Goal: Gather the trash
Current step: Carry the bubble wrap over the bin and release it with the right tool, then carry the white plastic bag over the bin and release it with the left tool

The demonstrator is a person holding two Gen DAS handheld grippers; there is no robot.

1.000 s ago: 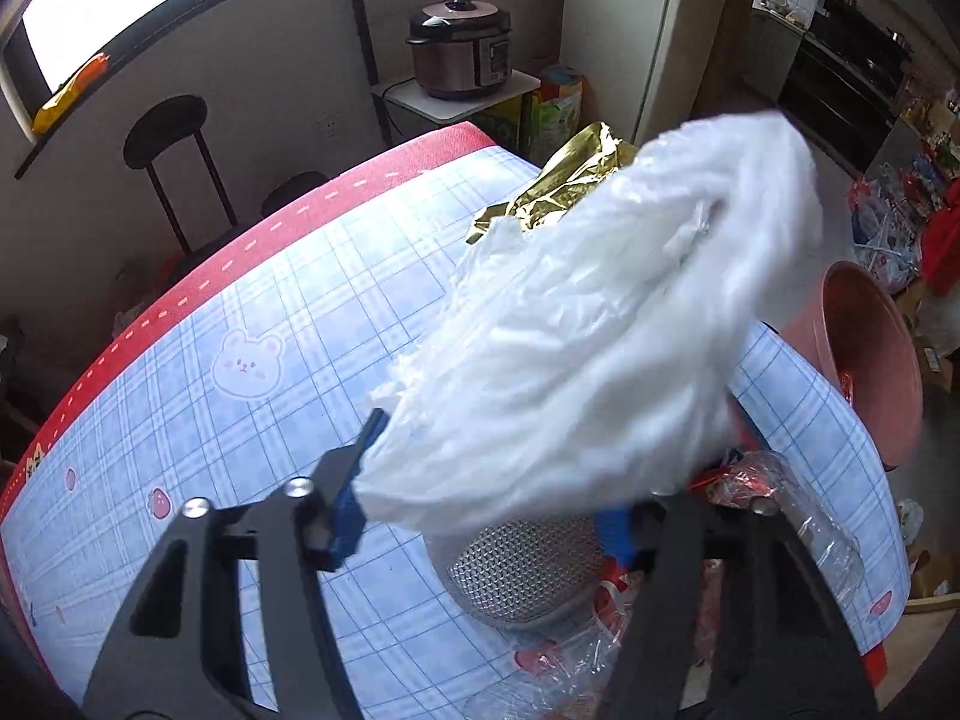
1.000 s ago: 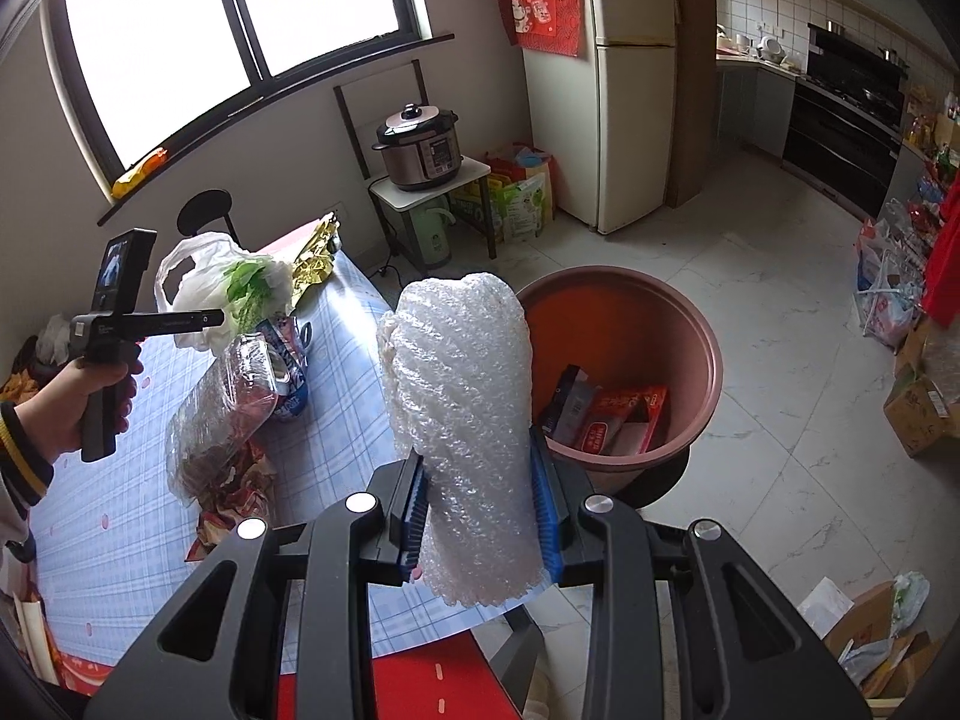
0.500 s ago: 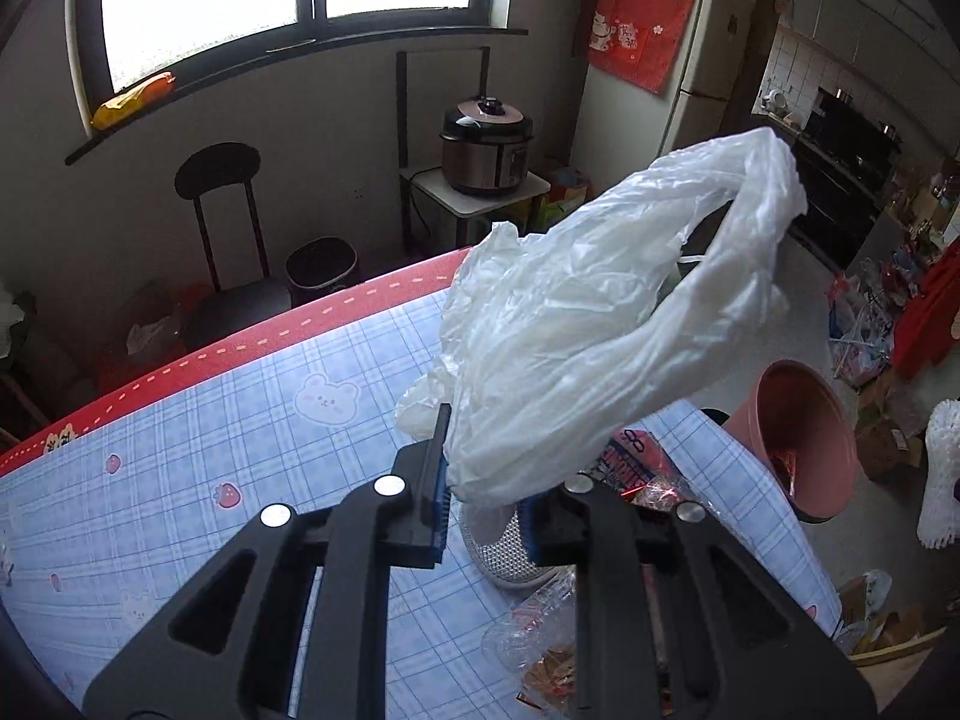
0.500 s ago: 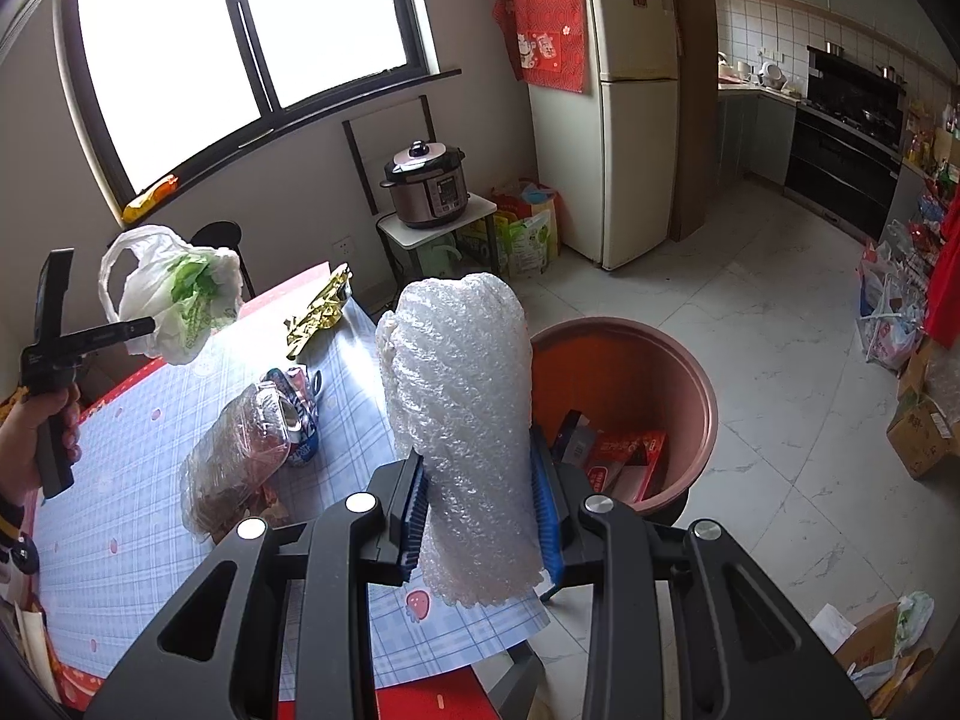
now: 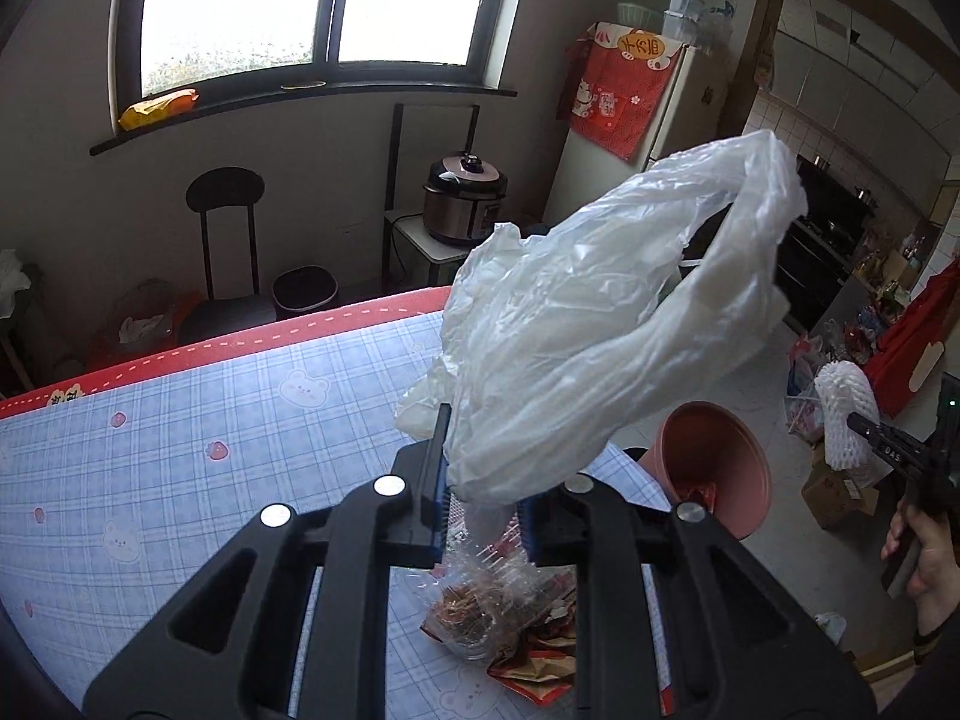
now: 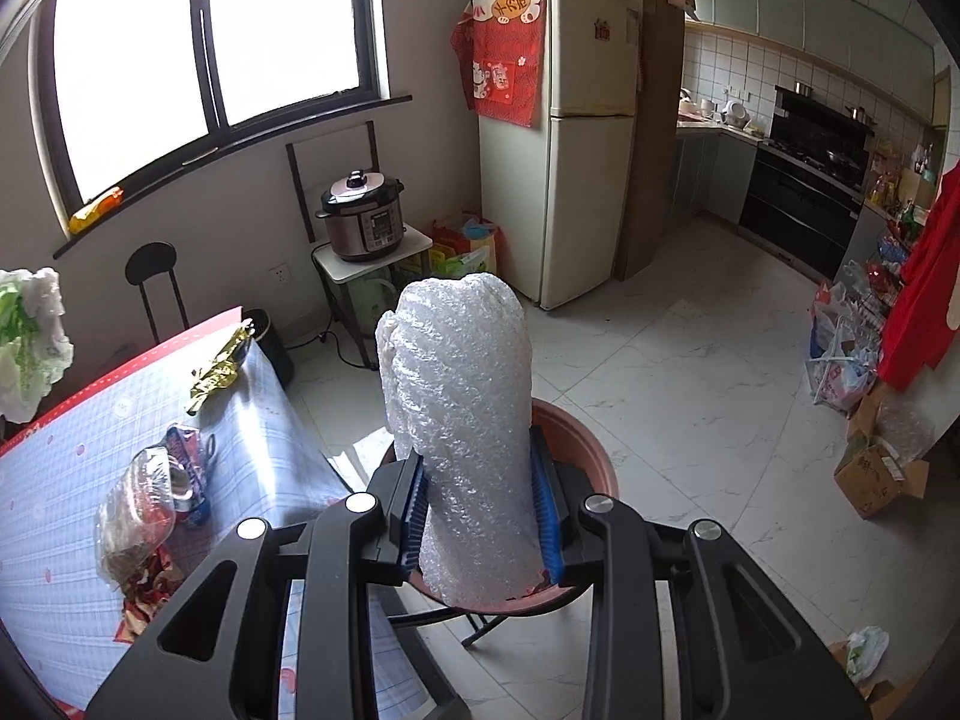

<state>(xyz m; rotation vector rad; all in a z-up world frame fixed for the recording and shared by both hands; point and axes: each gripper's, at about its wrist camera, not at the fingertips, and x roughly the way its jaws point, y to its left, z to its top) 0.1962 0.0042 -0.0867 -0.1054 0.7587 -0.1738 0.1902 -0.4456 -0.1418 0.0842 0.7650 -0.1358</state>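
My left gripper (image 5: 485, 501) is shut on a white plastic bag (image 5: 588, 336) and holds it high above the blue checked table (image 5: 210, 456). My right gripper (image 6: 480, 516) is shut on a roll of bubble wrap (image 6: 465, 420), held upright right over the terracotta bin (image 6: 591, 459). The bin (image 5: 714, 462) stands beside the table's right end, with the bubble wrap (image 5: 843, 414) just beyond it in the left wrist view. The bag (image 6: 27, 342) shows at the far left of the right wrist view. More trash lies on the table: a clear plastic container (image 5: 480, 606), red wrappers (image 5: 540, 666) and a gold foil wrapper (image 6: 219, 366).
A pressure cooker (image 6: 363, 216) sits on a small stand by the wall, next to a fridge (image 6: 564, 138). A black chair (image 5: 225, 240) and a small dark waste bin (image 5: 303, 294) stand behind the table. Cardboard boxes (image 6: 879, 474) and bags lie on the floor at right.
My left gripper has risen and tilted up with the bag, away from the table. My right gripper has moved over the bin, which the bubble wrap now mostly hides.
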